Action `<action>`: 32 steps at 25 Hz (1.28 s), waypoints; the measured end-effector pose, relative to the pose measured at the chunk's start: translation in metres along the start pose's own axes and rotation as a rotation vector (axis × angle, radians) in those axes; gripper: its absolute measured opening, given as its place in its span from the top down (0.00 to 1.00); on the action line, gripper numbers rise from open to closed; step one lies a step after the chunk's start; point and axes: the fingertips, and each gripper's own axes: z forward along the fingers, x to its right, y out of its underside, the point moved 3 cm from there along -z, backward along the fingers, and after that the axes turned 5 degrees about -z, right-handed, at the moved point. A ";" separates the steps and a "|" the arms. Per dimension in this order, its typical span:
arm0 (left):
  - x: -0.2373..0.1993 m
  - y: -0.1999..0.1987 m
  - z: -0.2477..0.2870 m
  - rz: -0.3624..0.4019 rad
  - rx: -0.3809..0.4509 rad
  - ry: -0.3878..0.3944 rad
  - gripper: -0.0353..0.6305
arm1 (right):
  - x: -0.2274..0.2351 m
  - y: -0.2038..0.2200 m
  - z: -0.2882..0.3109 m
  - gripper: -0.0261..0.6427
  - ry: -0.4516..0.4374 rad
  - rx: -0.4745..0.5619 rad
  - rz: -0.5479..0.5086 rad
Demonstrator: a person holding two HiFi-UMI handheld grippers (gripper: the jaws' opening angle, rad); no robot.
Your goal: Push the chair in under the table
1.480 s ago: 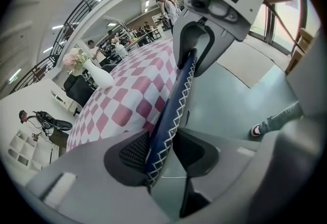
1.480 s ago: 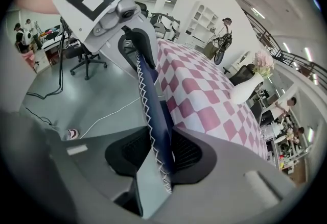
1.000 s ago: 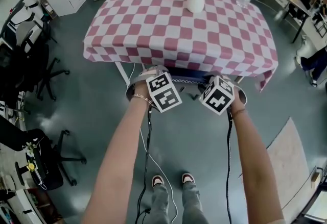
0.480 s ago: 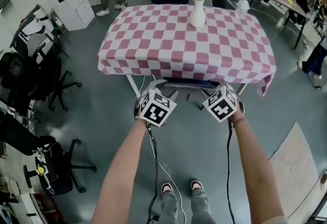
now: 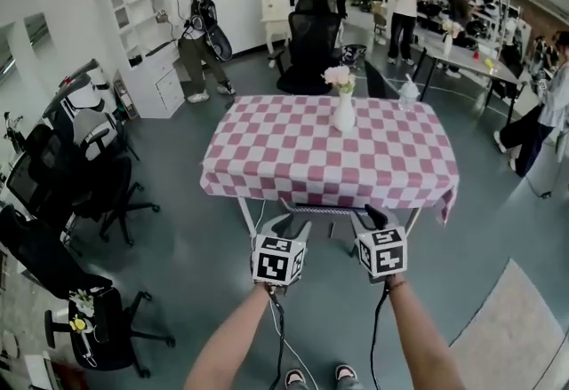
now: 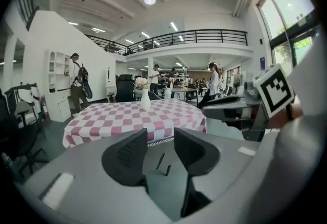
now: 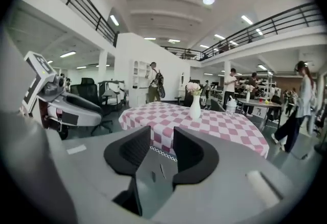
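Tools first: left tool [image 5: 283,228] and right tool [image 5: 367,221] both stand open with nothing between the jaws, the left just narrowing slightly, the right just widening. Just beyond, the chair [image 5: 324,210] sits tucked under the checked counter [image 5: 267,157], its dark back at the near edge. Farther on, a white vase [image 5: 344,113] stands on top.

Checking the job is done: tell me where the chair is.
In the head view, centre, the chair sits tucked under the near edge of the checked table, between its front legs; only its dark top edge shows.
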 end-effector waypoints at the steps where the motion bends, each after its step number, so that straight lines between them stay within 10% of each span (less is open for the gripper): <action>1: 0.004 -0.005 -0.011 -0.024 0.017 -0.011 0.71 | 0.000 -0.004 -0.015 0.74 0.022 0.020 0.030; 10: 0.021 -0.036 -0.104 -0.175 0.279 -0.162 0.93 | 0.004 -0.009 -0.141 0.85 0.159 0.157 0.216; 32: 0.035 0.002 -0.128 -0.157 0.298 -0.141 0.95 | -0.009 0.028 -0.199 0.95 0.324 0.172 0.225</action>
